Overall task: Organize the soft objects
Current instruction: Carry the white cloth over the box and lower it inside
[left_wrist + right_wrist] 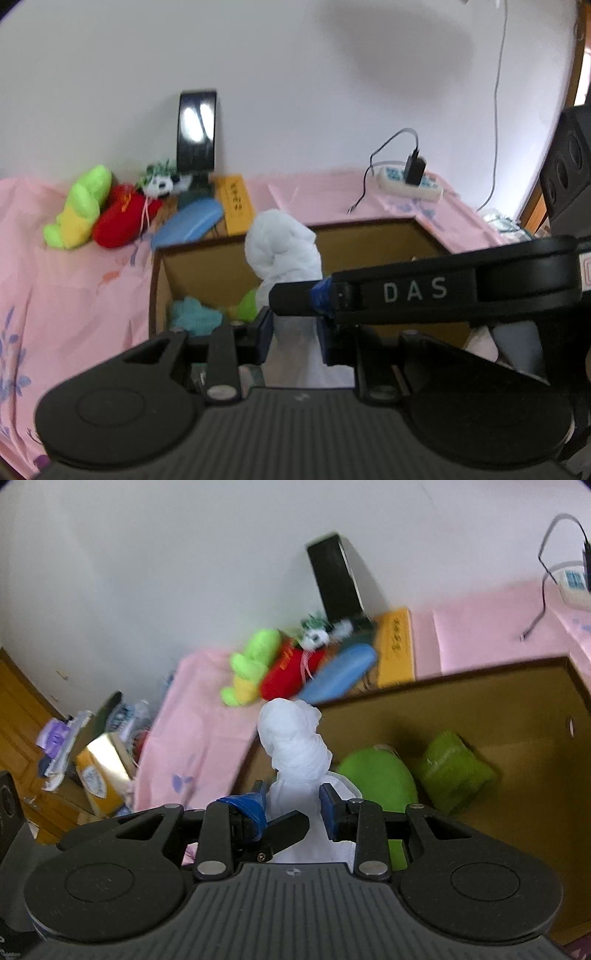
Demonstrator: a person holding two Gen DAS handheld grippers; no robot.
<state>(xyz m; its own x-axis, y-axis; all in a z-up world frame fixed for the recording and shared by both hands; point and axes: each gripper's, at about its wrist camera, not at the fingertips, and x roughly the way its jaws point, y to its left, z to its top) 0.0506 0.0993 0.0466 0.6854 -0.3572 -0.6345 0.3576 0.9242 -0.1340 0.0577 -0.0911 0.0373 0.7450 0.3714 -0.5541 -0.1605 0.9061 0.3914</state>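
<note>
A crumpled white cloth hangs above the open cardboard box, held by both grippers at once. My left gripper is shut on its lower part. The right gripper is also shut on it, its blue pads pressed against the cloth's sides. A right gripper finger, marked DAS, crosses the left wrist view from the right. In the box lie a teal soft item, a green plush and a green pack.
On the pink cover by the wall sit a green-yellow plush, a red plush, a panda toy, a blue case, a yellow box and a black stand. A power strip lies at the back right.
</note>
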